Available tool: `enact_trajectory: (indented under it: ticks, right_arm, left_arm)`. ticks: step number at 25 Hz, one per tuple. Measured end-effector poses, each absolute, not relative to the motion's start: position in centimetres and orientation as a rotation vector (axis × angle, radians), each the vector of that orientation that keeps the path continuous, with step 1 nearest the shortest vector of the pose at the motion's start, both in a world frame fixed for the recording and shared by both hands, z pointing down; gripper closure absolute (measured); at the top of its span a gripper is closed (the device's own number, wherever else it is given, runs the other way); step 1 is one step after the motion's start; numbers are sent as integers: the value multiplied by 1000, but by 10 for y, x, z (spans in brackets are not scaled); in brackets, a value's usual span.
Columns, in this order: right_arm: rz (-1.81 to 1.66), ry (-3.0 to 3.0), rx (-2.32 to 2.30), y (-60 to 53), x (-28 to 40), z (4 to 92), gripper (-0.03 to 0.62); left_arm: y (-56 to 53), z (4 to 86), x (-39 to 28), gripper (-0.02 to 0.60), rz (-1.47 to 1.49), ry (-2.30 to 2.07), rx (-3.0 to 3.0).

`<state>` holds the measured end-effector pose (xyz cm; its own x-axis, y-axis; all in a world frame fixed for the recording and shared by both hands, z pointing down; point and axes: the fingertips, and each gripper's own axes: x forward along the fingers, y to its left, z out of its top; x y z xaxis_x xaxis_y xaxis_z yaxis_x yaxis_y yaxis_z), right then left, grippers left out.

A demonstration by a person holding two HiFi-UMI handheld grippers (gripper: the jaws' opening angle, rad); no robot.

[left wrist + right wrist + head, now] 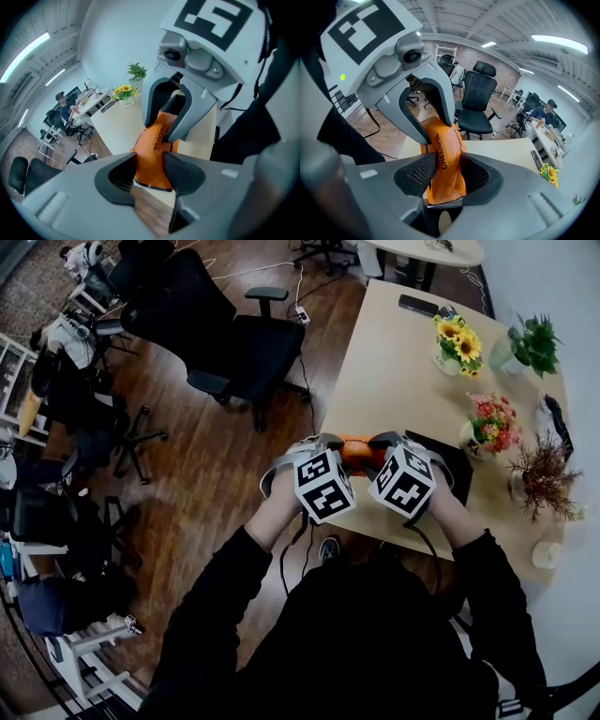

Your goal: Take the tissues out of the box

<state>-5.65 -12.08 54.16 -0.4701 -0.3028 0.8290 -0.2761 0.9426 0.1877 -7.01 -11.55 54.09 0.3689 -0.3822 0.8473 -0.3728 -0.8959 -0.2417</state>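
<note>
2 grippers pinch 1 orange tissue pack point(354, 450) at the near edge of the table point(394, 362).

The left gripper point(150, 172) has its jaws closed onto 1 end of the soft pack, pads pressing into the orange wrapper. The right gripper point(444, 174) clamps the opposite end the same way, so the pack spans between the 2 tools in front of the person. Whether it rests on the tabletop cannot be told. Sunflowers point(457, 343), a green plant point(534, 343) and red flowers point(492, 423) stand along the table's right side, well apart from the pack. A black office chair point(234, 334) sits on the wood floor point(206, 474) to the left.
</note>
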Motion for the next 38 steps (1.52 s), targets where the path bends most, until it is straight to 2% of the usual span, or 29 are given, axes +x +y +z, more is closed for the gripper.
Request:
enact_trajectory:
  ticks: [15,38]
  right_arm:
    - [83,-2048,269,-119,-57,610,430]
    - [155,-1992,253,-122,-53,661,416]
  left_arm:
    - [-114,609,-68,419,-1737,653,-2707]
    - [-118,669,-61,414,-1851,597,-2778]
